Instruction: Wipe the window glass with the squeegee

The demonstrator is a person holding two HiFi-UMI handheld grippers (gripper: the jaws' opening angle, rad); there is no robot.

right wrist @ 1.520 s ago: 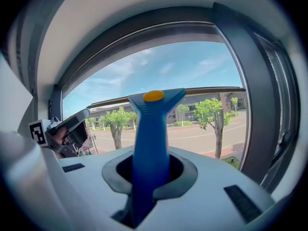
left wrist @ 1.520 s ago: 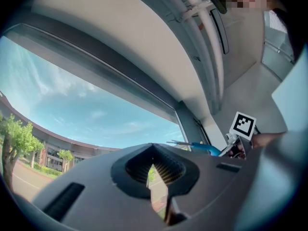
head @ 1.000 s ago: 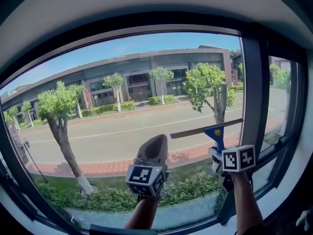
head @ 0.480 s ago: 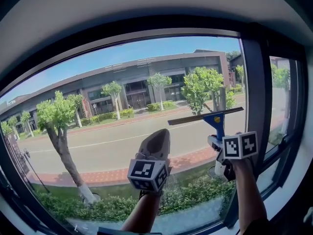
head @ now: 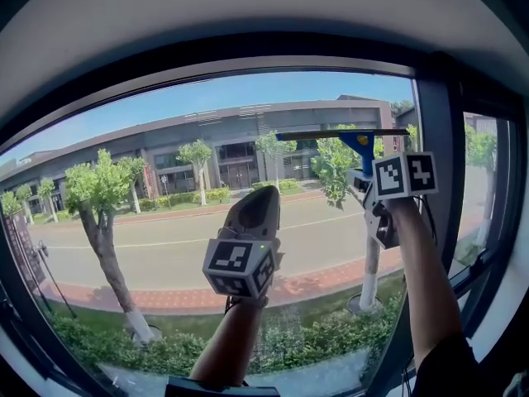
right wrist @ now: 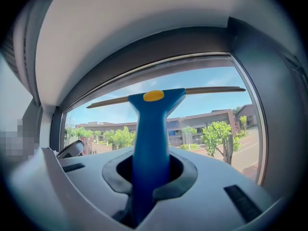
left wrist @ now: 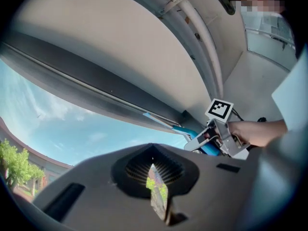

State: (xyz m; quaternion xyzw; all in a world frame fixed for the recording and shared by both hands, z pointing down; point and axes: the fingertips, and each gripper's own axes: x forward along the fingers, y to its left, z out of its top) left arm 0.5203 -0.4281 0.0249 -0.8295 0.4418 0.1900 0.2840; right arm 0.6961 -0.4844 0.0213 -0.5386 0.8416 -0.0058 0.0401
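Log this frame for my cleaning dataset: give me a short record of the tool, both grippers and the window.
tool: blue-handled squeegee, blade roughly level
tool position: near the top of the window glass, at its right side
right gripper: shut on the squeegee handle
left gripper: jaws together, holding nothing, lower than the squeegee and to its left
contact: cannot tell whether the blade touches the glass
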